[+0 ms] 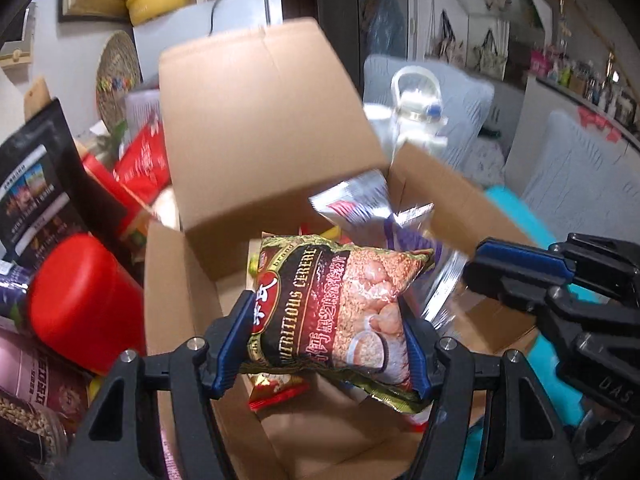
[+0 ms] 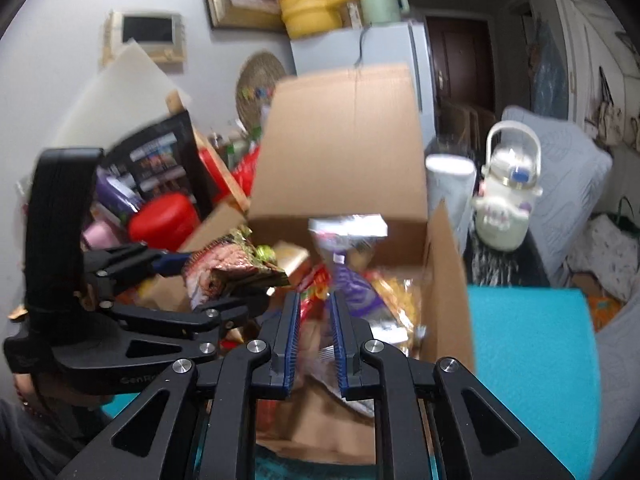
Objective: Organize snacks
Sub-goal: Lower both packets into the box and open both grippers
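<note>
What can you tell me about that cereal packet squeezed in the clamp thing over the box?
The cereal packet is a glossy, pillow-shaped bag, dark red and black with a gold-green edge, printed with "NUTRITIOUS CEREAL", Chinese characters and a picture of oat flakes and a bowl. It looks sealed and full. The left tool pinches it at both sides, holding it tilted over the open cardboard box, apart from the snacks lying inside. A silvery packet held by the right tool hangs just beside it.

Left tool pointing downward, pads clamped on a packet, right tool beside it, nearly closed
</note>
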